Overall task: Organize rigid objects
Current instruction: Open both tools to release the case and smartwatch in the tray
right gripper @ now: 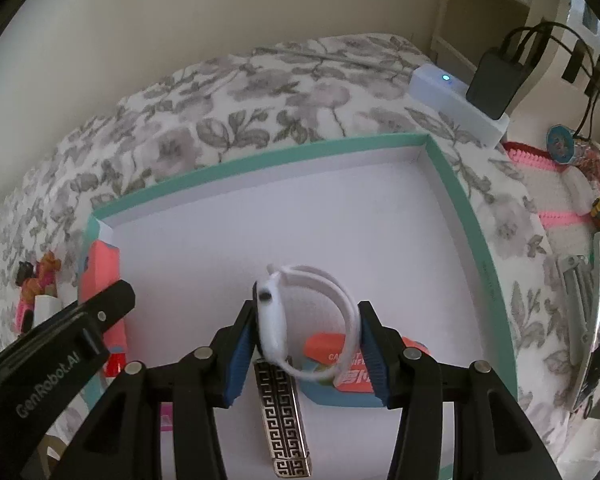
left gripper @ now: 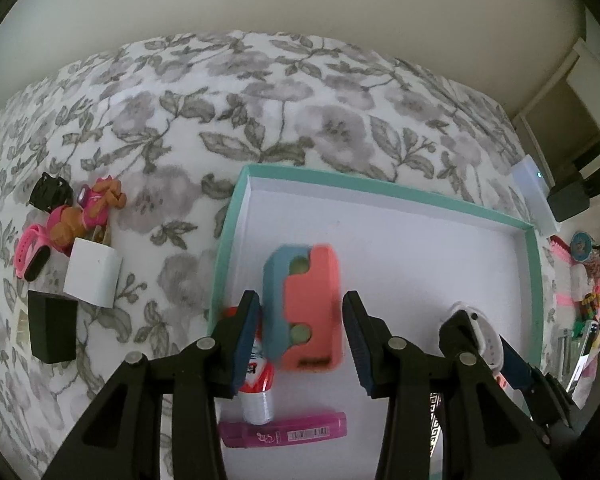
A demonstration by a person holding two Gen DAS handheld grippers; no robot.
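A teal-rimmed box [left gripper: 380, 188] with a white floor lies on a floral bedspread. My left gripper [left gripper: 302, 312] hangs over its left part, shut on a coral and blue plastic object [left gripper: 308, 308] that looks blurred. Below it in the box lie a red and white bottle [left gripper: 258, 384] and a pink stick [left gripper: 284, 434]. My right gripper [right gripper: 306, 320] is shut on a white wristwatch [right gripper: 272, 320], face against the left pad and band against the right. Under it lie a patterned silver bar [right gripper: 284, 412] and an orange and blue pack [right gripper: 340, 376].
Left of the box sit toy figures [left gripper: 88, 212], a pink watch [left gripper: 30, 256], a white cube [left gripper: 92, 276] and a black block [left gripper: 52, 328]. On the right are a white device with a lit dot [right gripper: 456, 100], a pink-zippered pouch [right gripper: 564, 196] and metal clippers [right gripper: 576, 292].
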